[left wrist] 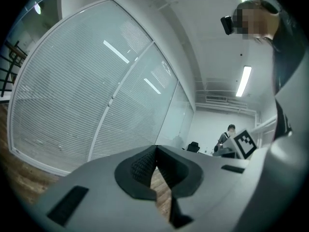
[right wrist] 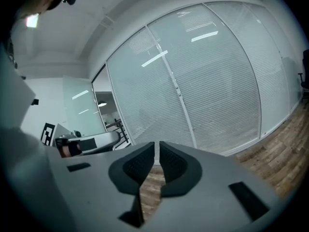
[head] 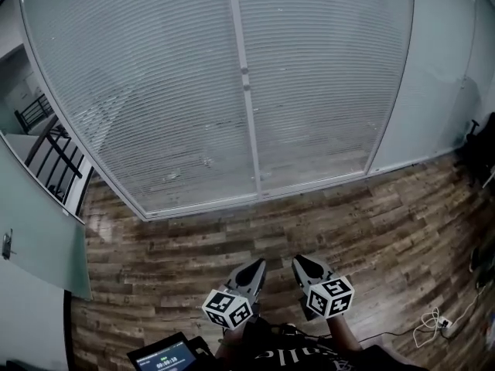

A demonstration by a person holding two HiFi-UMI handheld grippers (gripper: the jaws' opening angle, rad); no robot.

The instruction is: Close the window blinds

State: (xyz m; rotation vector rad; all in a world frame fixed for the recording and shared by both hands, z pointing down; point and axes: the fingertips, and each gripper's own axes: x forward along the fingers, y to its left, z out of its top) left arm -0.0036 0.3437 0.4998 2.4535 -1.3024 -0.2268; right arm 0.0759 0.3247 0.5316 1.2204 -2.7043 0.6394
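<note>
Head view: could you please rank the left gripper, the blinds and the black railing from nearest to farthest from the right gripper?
1. Left gripper, alongside, on the left.
2. Blinds, ahead across the floor.
3. Railing, far left, farthest back.

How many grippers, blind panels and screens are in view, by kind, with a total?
Grippers: 2 (left gripper, right gripper)
Blind panels: 2 (left blind panel, right blind panel)
Screens: 1 (lit screen, at the head view's bottom edge)
Total: 5
</note>
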